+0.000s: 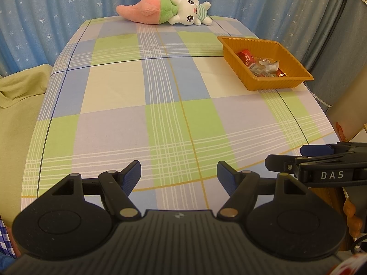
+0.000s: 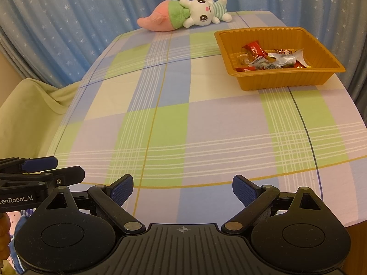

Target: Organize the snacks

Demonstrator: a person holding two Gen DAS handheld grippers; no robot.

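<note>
An orange plastic tray stands at the far right of the checked tablecloth. Several wrapped snacks lie in it, red, clear and gold wrappers. My left gripper is open and empty, low over the near edge of the table. My right gripper is open and empty too, beside the left one at the near edge. Each gripper shows from the side in the other's view: the right gripper at the right, the left gripper at the left.
A plush rabbit in a pink and green carrot lies at the table's far edge. Blue starred curtains hang behind. A yellow-green cloth drapes left of the table. The checked cloth covers the table.
</note>
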